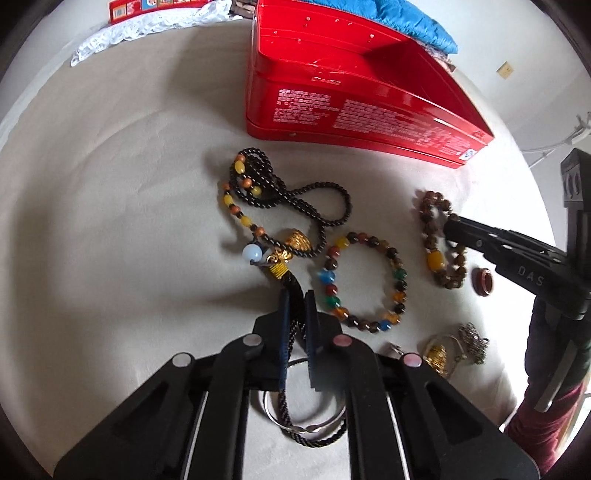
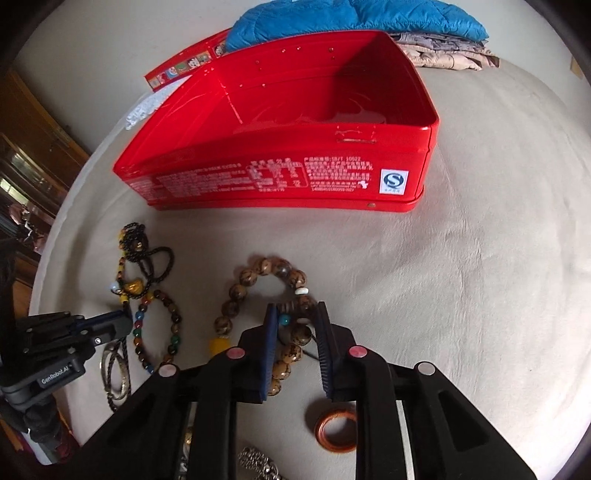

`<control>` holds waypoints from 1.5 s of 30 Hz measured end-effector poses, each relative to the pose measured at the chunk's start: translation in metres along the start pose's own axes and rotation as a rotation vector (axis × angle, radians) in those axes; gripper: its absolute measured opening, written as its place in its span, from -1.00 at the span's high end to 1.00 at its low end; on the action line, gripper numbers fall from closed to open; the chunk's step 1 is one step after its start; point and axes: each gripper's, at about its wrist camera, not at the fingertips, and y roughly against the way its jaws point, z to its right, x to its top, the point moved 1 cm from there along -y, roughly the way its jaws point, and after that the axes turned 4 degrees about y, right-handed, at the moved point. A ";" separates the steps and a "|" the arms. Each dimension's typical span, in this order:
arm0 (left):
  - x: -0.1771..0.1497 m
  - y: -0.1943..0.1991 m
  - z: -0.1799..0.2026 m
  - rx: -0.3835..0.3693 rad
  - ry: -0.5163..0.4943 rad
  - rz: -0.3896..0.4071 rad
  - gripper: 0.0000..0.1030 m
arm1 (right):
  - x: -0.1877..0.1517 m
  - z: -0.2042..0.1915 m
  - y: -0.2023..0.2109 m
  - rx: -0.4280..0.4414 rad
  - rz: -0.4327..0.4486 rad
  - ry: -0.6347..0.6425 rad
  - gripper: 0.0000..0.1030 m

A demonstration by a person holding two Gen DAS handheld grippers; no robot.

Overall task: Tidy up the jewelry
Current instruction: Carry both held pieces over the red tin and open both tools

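Observation:
An open red tin box (image 1: 347, 92) (image 2: 280, 122) stands empty at the back of the cream cloth. My left gripper (image 1: 297, 299) (image 2: 122, 321) is shut on the dark tassel cord of the black bead necklace (image 1: 280, 195) (image 2: 147, 258), which lies on the cloth. My right gripper (image 2: 297, 314) (image 1: 448, 225) is partly open with its fingers on either side of the brown wooden bead bracelet (image 2: 255, 291) (image 1: 436, 236), which lies flat. A multicoloured bead bracelet (image 1: 365, 280) (image 2: 159, 328) lies between the two.
A red-brown ring (image 1: 484, 280) (image 2: 336, 428) lies near the right gripper. A silver bangle (image 1: 306, 421) (image 2: 116, 373), a gold charm (image 1: 439, 354) and a metal chain (image 1: 474, 343) (image 2: 258, 461) lie near the front. Blue quilted cloth (image 2: 351, 18) and white lace (image 1: 147, 26) lie behind the box.

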 end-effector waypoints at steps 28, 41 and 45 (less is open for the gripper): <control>0.018 0.131 0.040 -0.146 -0.087 0.353 0.90 | 0.034 -0.015 0.107 0.147 0.210 0.000 0.61; 0.112 0.113 0.064 -0.211 -0.087 0.412 0.90 | 0.108 0.005 0.106 0.142 0.318 -0.049 0.61; 0.149 0.088 0.068 -0.199 -0.067 0.414 0.89 | 0.133 0.009 0.082 0.119 0.312 -0.054 0.61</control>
